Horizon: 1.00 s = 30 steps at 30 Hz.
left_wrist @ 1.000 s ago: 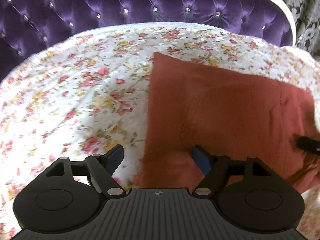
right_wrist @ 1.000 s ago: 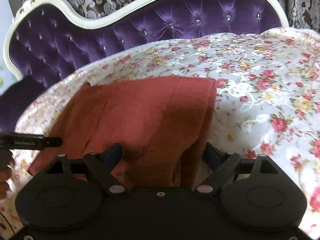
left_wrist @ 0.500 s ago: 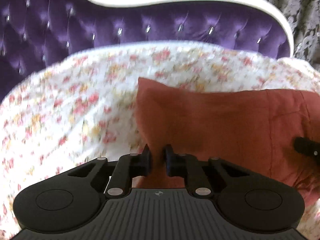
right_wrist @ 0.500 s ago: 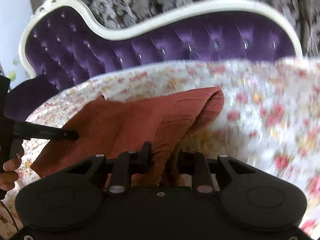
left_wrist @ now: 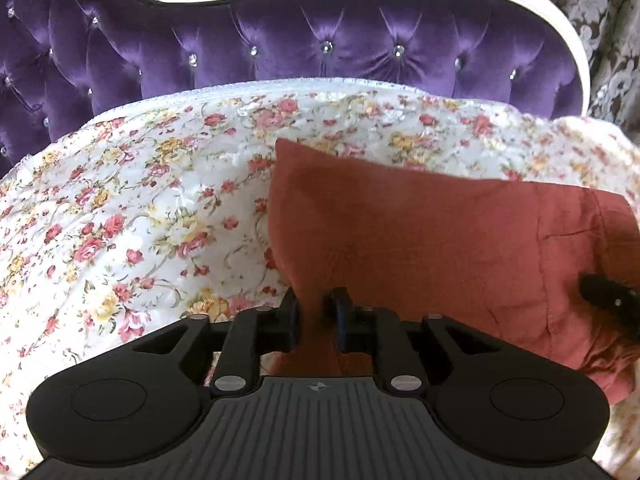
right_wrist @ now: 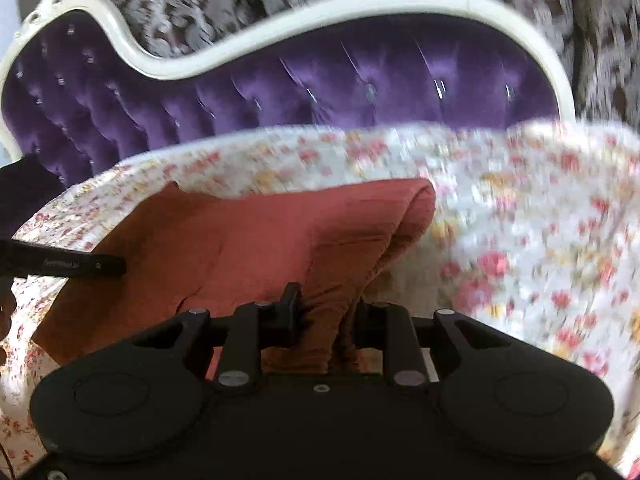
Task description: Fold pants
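Observation:
Rust-red pants (left_wrist: 440, 240) lie on a floral bed cover (left_wrist: 120, 200), their near edge raised off it. My left gripper (left_wrist: 318, 312) pinches the near left corner; cloth fills the narrow gap between its pads while the jaws open slightly. In the right wrist view the pants (right_wrist: 240, 240) bunch into thick folds at the right edge. My right gripper (right_wrist: 326, 312) holds those folds between its pads, its jaws easing open too. Each gripper's black tip shows at the edge of the other's view: the right gripper's tip (left_wrist: 608, 300) and the left gripper's tip (right_wrist: 72, 266).
A purple tufted headboard (left_wrist: 320, 48) with a white frame (right_wrist: 360, 12) rises behind the bed. A patterned grey curtain (left_wrist: 600, 20) hangs beyond it. Floral cover spreads left of the pants and to their right (right_wrist: 540, 240).
Both grippers went from wide open around the pants' near edge to closed on it. They then carried the edge up and toward the headboard, so the cloth now bulges and folds.

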Each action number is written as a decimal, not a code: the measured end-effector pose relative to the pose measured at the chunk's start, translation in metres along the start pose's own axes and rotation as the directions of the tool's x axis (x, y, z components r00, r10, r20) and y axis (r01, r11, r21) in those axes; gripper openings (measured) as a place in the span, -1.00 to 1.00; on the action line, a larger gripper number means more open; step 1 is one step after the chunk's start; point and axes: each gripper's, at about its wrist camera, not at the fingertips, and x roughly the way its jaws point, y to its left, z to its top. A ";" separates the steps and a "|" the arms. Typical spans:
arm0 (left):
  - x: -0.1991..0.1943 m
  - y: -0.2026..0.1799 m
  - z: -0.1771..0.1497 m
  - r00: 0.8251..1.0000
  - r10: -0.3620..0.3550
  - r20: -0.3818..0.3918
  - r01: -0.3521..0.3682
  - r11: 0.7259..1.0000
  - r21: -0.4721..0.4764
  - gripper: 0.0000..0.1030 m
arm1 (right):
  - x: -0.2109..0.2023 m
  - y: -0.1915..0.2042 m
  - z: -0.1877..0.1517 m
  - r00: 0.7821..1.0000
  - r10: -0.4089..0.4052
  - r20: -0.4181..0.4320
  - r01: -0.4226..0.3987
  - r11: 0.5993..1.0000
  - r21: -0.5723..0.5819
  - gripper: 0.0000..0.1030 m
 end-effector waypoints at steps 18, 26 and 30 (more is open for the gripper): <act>-0.015 0.029 -0.002 1.000 0.004 0.017 -0.003 0.998 -0.067 0.15 | -0.011 -0.013 -0.001 0.999 -0.030 0.031 0.028 0.997 0.075 -0.05; -0.058 0.013 -0.023 0.997 0.013 0.070 -0.011 1.000 -0.028 0.15 | -0.064 0.036 -0.006 0.974 -0.108 0.201 0.114 0.993 -0.019 -0.01; -0.040 0.007 -0.044 1.000 0.025 -0.005 -0.026 0.999 -0.030 0.18 | -0.046 0.049 -0.030 0.987 -0.143 0.070 0.148 0.986 -0.077 -0.28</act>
